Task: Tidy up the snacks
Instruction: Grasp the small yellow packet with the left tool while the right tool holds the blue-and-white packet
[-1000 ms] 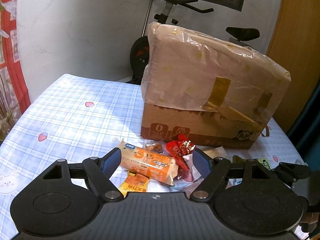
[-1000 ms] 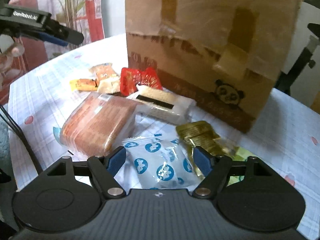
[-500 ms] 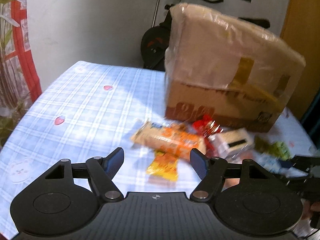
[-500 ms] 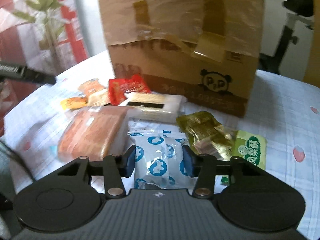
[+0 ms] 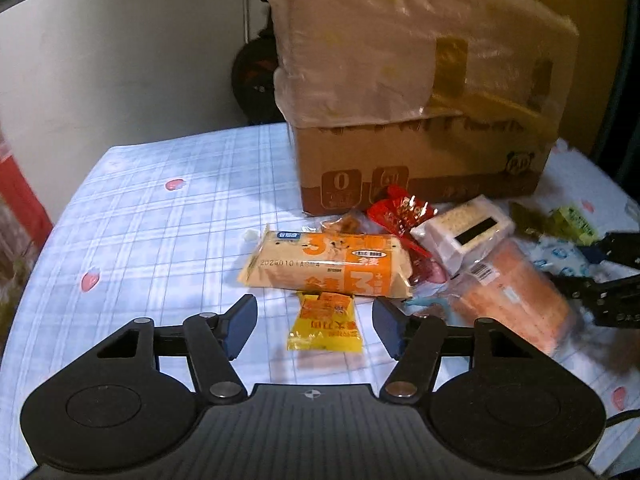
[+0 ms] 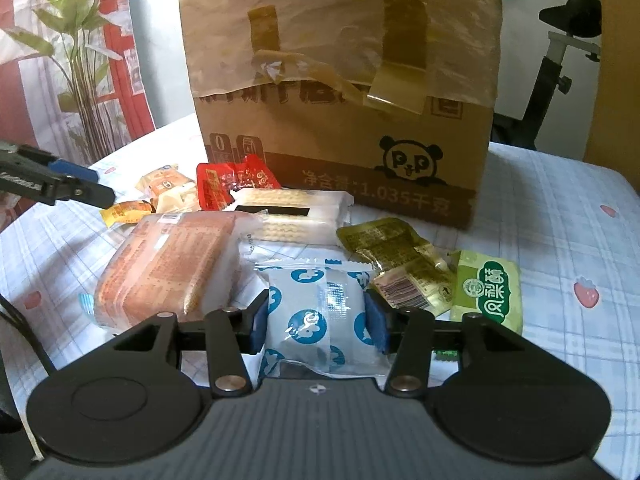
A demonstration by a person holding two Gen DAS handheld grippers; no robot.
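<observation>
Snack packets lie in a heap in front of a cardboard box (image 5: 420,152) (image 6: 344,120). My right gripper (image 6: 316,326) is shut on a white packet with blue dots (image 6: 316,312). My left gripper (image 5: 314,326) hangs over a small yellow-orange packet (image 5: 326,322), which lies between its blue fingers (image 5: 242,322); the jaws are closing and do not touch it. Beyond it lies a long orange bread packet (image 5: 332,266). A large orange cracker pack (image 6: 168,264) (image 5: 516,296), a white cracker pack (image 6: 292,214), a red packet (image 6: 230,184) and two green packets (image 6: 486,292) lie around.
The table wears a blue checked cloth with strawberries (image 5: 160,220). The taped box with a panda print stands at the back. An exercise bike (image 6: 560,52) is behind the table, and a plant (image 6: 84,60) stands at the left.
My right gripper has closed on the blue-dotted packet. My left gripper has sunk towards the yellow-orange packet, rolled, and narrowed its jaws.
</observation>
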